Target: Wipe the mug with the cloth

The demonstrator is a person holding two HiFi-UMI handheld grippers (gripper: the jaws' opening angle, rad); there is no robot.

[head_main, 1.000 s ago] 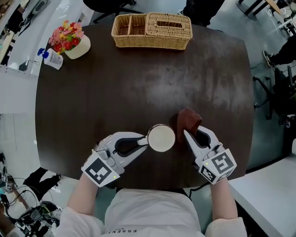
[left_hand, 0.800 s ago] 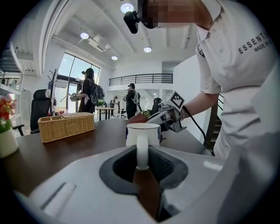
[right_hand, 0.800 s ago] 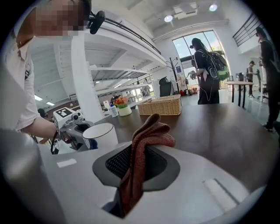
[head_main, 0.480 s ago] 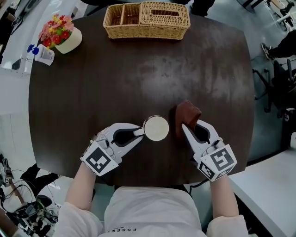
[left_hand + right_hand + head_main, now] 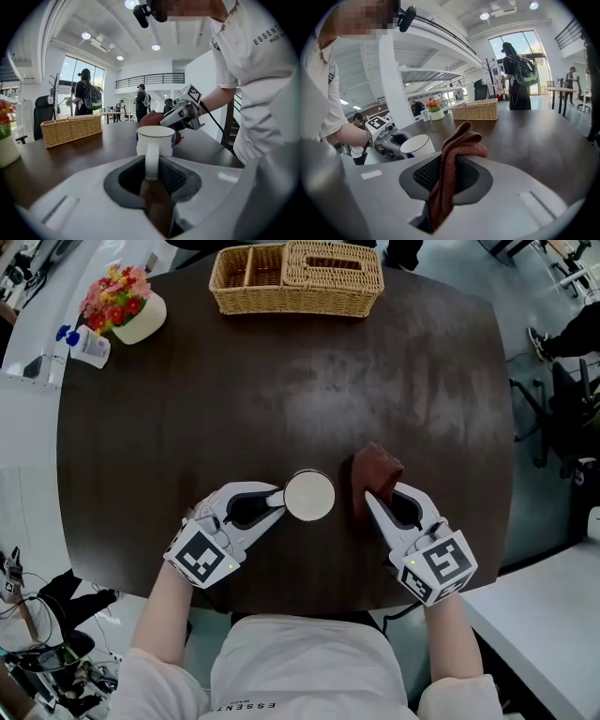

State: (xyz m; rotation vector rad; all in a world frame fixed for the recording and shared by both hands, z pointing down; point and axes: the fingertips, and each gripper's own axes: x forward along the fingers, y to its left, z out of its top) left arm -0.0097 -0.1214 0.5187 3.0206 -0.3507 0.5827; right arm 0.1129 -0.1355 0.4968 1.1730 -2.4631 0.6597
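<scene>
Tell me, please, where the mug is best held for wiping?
By its handle, from the person's left, as the left tool grips it now: the thin loop juts toward that tool, leaving the rim and wall of the mug free for the cloth on its right.

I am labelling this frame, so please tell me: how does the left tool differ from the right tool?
The left tool is shut on the handle of the white mug; the right tool is shut on a reddish-brown cloth. The left tool's load is rigid and upright; the right tool's is soft and bunched. The left tool is left of the mug, the right tool right of it. Both grip something.
</scene>
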